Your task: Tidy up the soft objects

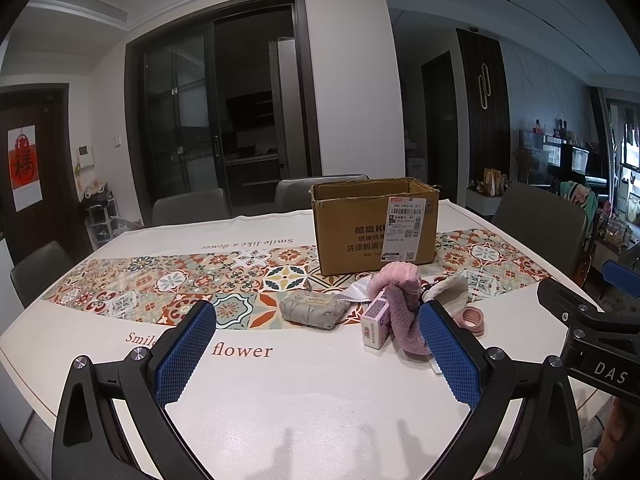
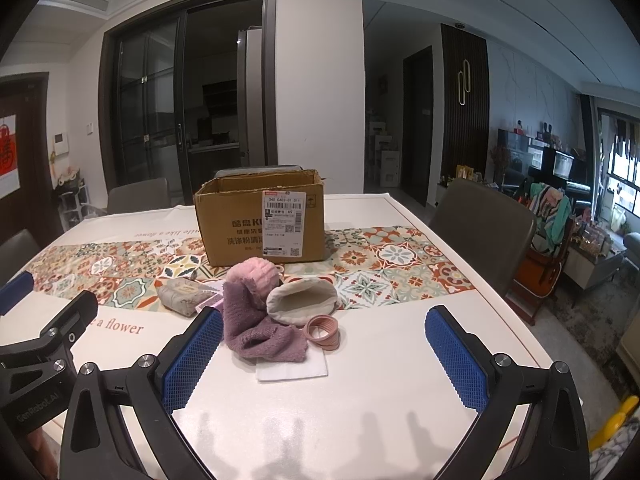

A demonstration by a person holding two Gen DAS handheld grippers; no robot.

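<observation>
Both grippers were held above the near edge of the table (image 2: 360, 400), jaws spread wide and empty. The left gripper (image 1: 316, 352) and the right gripper (image 2: 324, 360) each faced the far side, where an open cardboard box (image 2: 260, 220) stood upright on the patterned runner.

The soft items lay in a loose pile between the grippers and the box, nearer the box. In the right wrist view the pile sat ahead and slightly left of the jaw centreline. In the left wrist view it sat ahead and to the right, partly behind the right-hand pad. By this judgement the right gripper had the straighter line of approach.

The purple knitted cloth (image 2: 256, 332) was the closest item. It was crumpled, with its long axis running roughly from the near table edge toward the box. Its far end rose against a pink fluffy item (image 2: 256, 276). A cream pouch (image 2: 300, 300) rested just beside it, mouth turned toward the right gripper. Pink rings (image 2: 324, 332) touched the cloth's near right side. A grey floral pouch (image 1: 312, 310) lay to the left, long axis across the table.
</observation>
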